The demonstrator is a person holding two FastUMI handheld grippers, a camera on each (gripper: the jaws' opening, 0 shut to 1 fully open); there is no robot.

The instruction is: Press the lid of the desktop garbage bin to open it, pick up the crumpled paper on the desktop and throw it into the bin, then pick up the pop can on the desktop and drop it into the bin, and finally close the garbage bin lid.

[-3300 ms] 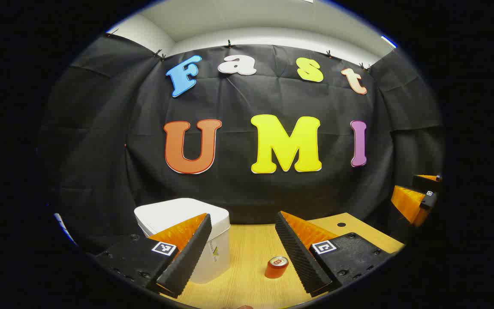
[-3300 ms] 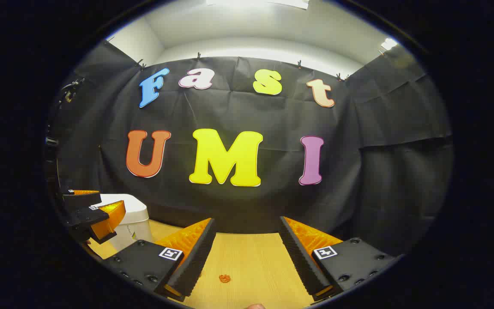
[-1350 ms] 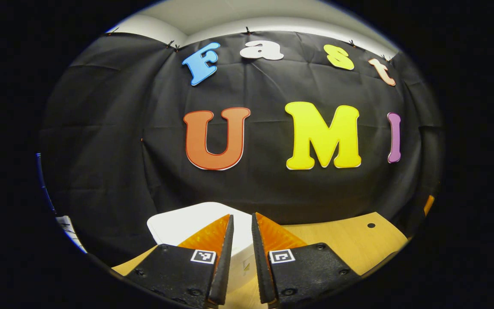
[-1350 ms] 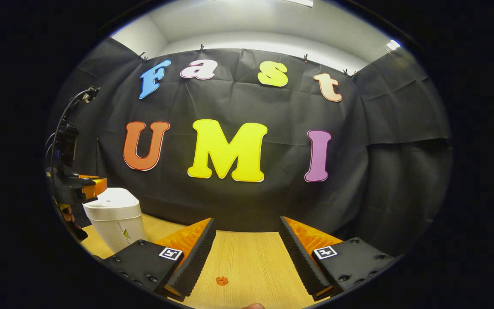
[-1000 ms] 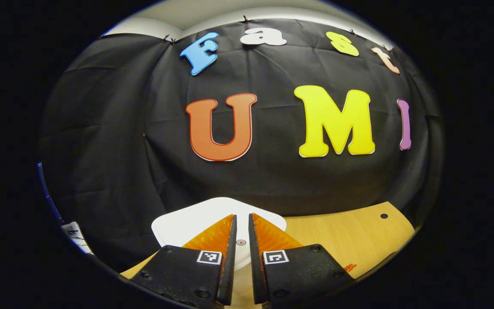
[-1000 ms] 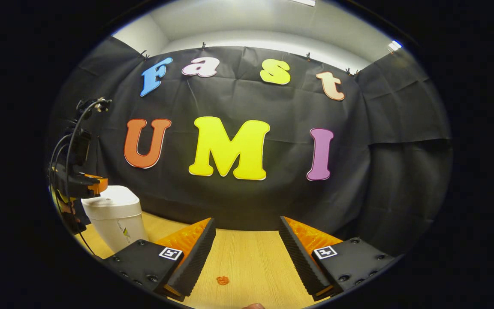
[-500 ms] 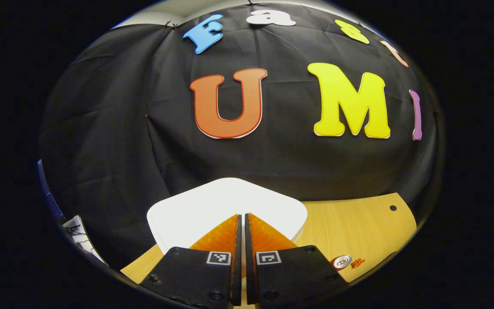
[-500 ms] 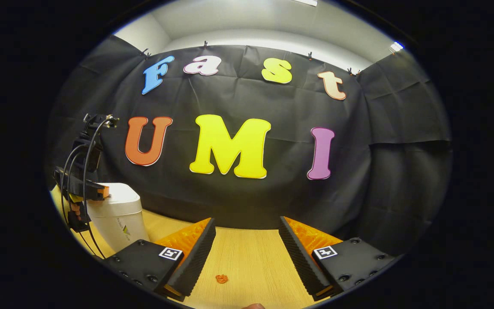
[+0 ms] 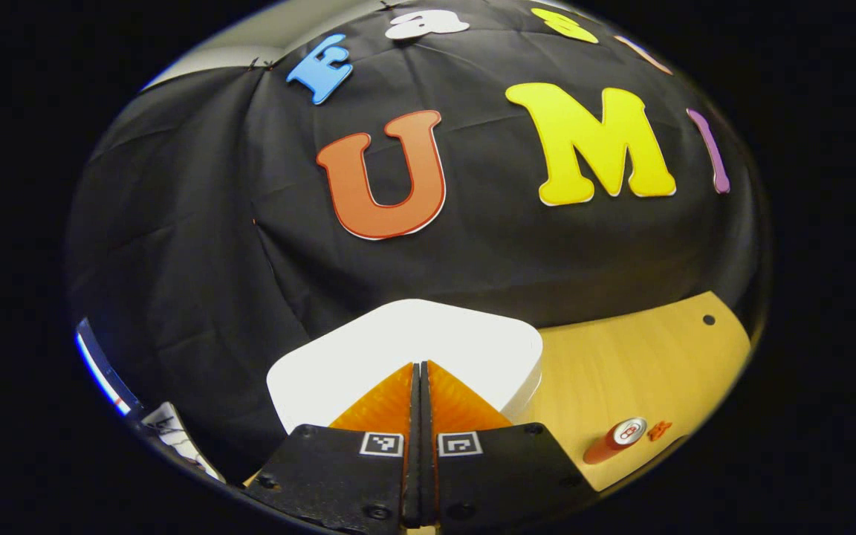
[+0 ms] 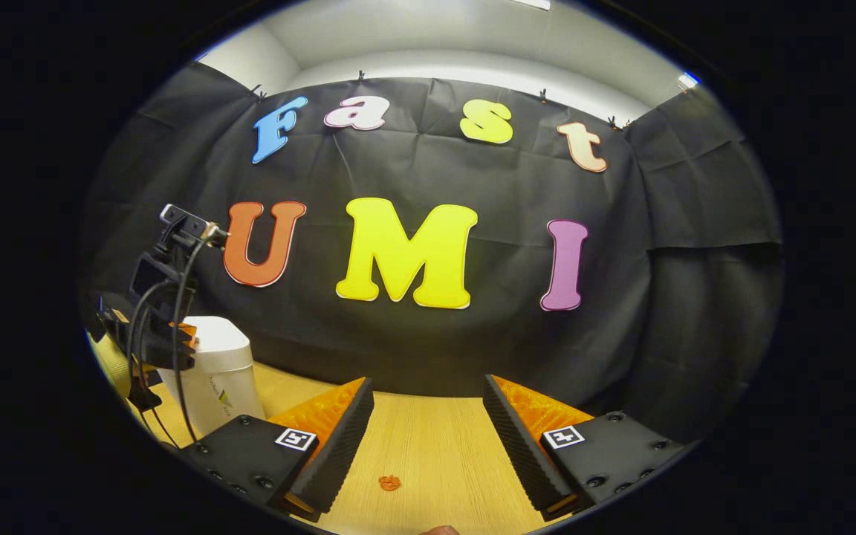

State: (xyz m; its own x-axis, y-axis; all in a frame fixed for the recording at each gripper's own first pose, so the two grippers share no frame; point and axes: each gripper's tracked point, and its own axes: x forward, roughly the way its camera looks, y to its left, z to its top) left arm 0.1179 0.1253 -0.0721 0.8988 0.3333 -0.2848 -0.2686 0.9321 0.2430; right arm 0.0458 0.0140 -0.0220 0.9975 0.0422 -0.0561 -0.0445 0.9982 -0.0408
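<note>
Two fingers of the left gripper [image 9: 419, 371] are pressed together over the white bin lid [image 9: 368, 349]. Right of the bin, the pop can [image 9: 615, 440] and crumpled paper [image 9: 660, 429] are seen on the desk [image 9: 621, 364]. The right gripper [image 10: 428, 416] is held spread, empty, above the paper.

Black gripper [image 10: 426, 416] bodies with square tags, screws, trailing cables [image 10: 175, 349]
</note>
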